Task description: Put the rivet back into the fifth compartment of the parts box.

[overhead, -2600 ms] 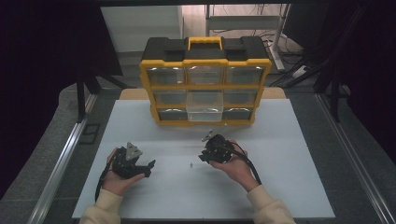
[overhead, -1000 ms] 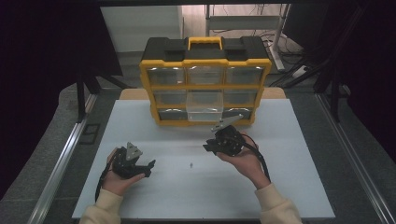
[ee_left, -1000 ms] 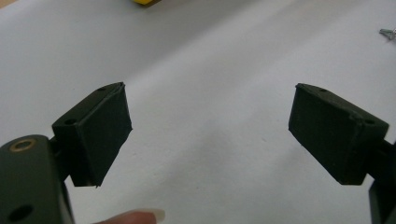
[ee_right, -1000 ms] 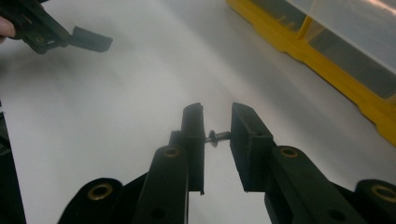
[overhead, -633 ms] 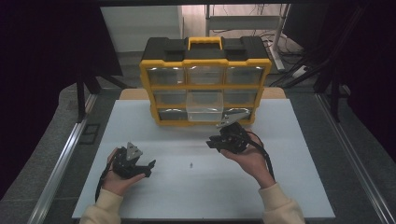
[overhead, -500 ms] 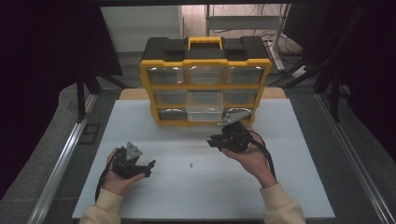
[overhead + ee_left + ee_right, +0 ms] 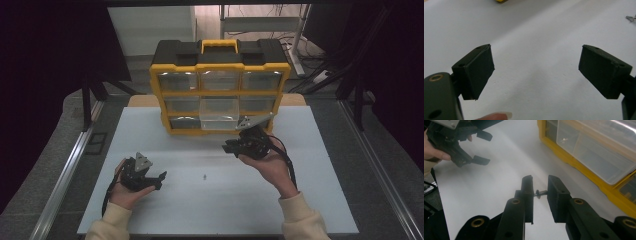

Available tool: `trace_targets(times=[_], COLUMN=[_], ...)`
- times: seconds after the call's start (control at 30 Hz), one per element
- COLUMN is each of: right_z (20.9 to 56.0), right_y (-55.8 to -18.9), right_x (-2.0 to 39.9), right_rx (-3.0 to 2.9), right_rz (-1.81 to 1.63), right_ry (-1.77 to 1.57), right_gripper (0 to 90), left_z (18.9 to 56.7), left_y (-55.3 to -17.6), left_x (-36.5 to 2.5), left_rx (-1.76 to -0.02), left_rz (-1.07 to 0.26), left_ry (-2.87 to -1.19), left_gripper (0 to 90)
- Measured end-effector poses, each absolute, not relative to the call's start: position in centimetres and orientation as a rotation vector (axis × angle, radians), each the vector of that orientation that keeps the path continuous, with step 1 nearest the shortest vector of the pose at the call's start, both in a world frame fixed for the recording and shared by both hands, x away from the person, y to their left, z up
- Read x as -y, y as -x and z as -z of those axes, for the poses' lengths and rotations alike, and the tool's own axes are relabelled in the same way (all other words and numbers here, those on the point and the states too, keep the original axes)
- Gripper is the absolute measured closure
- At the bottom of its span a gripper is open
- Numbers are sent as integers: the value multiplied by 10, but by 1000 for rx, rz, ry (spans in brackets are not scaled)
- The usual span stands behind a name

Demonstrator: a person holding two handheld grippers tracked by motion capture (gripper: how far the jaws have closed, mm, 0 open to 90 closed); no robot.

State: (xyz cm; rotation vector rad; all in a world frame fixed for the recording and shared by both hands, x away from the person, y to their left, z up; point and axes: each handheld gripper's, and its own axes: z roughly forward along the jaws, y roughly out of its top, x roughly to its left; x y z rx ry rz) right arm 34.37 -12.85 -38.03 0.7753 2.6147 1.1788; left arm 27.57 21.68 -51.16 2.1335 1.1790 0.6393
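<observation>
Right gripper view | right gripper [image 7: 540, 192] narrow, pinching small screw [image 7: 541, 193] | left gripper [image 7: 536, 72] wide, empty

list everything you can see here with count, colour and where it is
organizer case: 1, yellow and black with clear drawers, upright at the far edge of the table
open drawer: 1, clear, pulled out at the case's lower middle
table: 1, white top
loose screw: 1, small, dark, on the table between the hands
held screw: 1, dark, between the right gripper's jaws
left gripper: 1, black, open, near left
right gripper: 1, black, raised before the case
</observation>
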Motion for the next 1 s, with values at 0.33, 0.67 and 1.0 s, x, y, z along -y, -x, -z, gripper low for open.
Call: trace_targets(times=[0.33,0.67,1.0], right_z=[369,358,346], right_y=[-353,-360,-367], right_x=[130,131,134], right_rx=[-2594,-2572,-2547], right_rz=[-1184,-1201,-1202], right_ry=[-797,-810,-819], right_gripper=[755,754,755], left_z=[511,511,511], left_y=[-275,-275,-275], left_x=[-217,-217,-218], left_rx=[-1178,-1178,-1183], left_rz=[-637,-643,-639], left_ry=[-2132,-2118,-2116], left_gripper=[134,134,134])
